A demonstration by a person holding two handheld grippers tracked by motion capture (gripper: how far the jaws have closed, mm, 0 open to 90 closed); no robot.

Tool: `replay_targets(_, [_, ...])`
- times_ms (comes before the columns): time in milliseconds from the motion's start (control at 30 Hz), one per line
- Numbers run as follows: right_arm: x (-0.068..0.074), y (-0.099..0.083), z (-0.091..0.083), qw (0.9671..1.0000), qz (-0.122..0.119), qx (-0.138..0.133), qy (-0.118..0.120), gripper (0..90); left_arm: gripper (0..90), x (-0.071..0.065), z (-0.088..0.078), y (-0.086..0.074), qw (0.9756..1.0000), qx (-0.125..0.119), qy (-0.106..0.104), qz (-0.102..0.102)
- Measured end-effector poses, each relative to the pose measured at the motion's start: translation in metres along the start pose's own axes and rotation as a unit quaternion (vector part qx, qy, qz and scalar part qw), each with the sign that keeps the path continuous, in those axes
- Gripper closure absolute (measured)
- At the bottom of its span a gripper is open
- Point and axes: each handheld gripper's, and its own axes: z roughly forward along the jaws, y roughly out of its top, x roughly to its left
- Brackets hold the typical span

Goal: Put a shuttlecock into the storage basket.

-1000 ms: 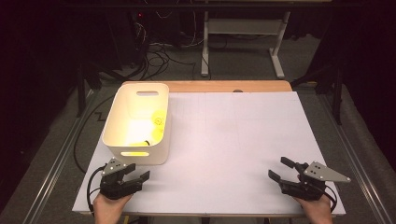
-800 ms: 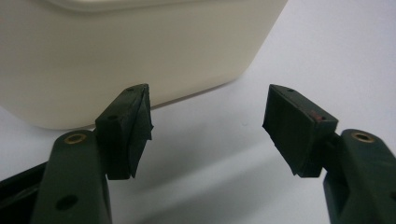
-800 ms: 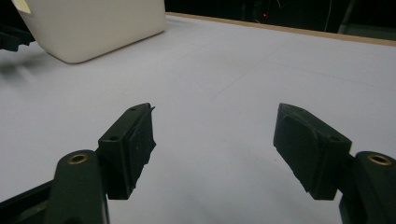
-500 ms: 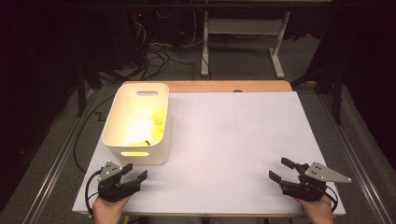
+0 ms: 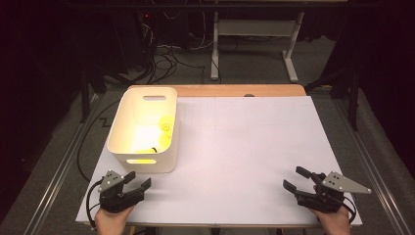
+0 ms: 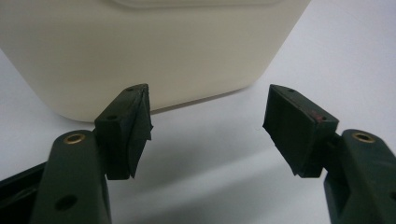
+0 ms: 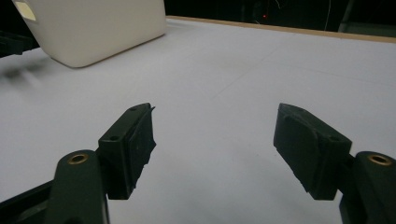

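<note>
**Bin at the left, a gripper at each near corner**

The desk (image 5: 244, 147) carries a bin (image 5: 128, 128) on its left half, toward the middle of its depth. Inside the bin, some small things (image 5: 165, 128) lie against its right wall and near its front wall. The left gripper (image 5: 136, 184) sits at the near left corner of the desk, just before the bin's front wall, its jaws pointing toward the bin's near right corner. The right gripper (image 5: 296, 178) sits at the near right corner, well apart from the bin. Between the two grippers lies bare desk.
</note>
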Motion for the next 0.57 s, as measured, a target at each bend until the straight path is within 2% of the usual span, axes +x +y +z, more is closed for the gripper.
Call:
replay_targets(133, [-0.0005, -0.0001, 0.0008, 1.0, 0.001, 0.002, 0.001, 29.6, 32.6, -0.0013, -0.0009, -0.0001, 1.0, -0.002, 0.003, 0.005])
replay_targets(367, [-0.0017, -0.0005, 0.0016, 1.0, 0.003, 0.003, 0.002, 29.6, 32.3, -0.0008, -0.0025, 0.0001, 1.0, -0.009, 0.001, 0.002])
replay_targets(567, [-0.0031, -0.0007, 0.0021, 1.0, 0.005, 0.002, 0.004, 29.5, 32.3, -0.0024, -0.0007, 0.0008, 0.9999, -0.003, -0.003, 0.009])
